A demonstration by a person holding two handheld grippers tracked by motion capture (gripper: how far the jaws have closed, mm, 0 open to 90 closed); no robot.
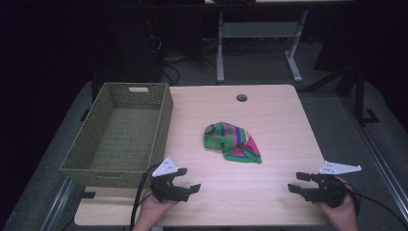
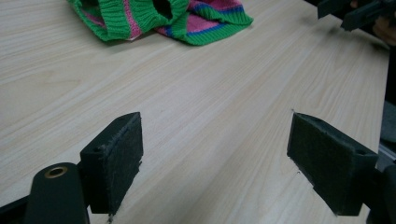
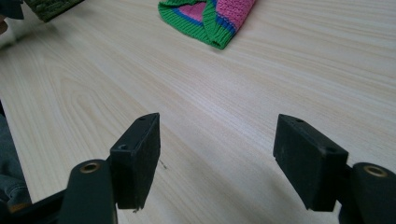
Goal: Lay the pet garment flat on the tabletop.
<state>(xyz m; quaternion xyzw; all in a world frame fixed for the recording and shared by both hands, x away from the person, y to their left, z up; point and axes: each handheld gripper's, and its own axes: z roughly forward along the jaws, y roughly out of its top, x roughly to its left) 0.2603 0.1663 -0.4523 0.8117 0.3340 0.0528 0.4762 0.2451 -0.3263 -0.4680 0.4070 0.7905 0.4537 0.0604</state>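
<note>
A crumpled knitted cloth with green, pink and blue stripes lies near the middle of the wooden table. It also appears at the top of the left gripper view as the cloth and of the right gripper view as the cloth. My left gripper hovers near the front edge, left of centre, jaws open and empty. Toward the front right corner, my right gripper is open too, nothing between its pads. Both point toward the table's middle, well short of the cloth.
A green woven basket with nothing in it stands along the table's left side, close behind the left gripper. A round cable hole sits near the far edge. A table frame and cables stand on the dark floor beyond.
</note>
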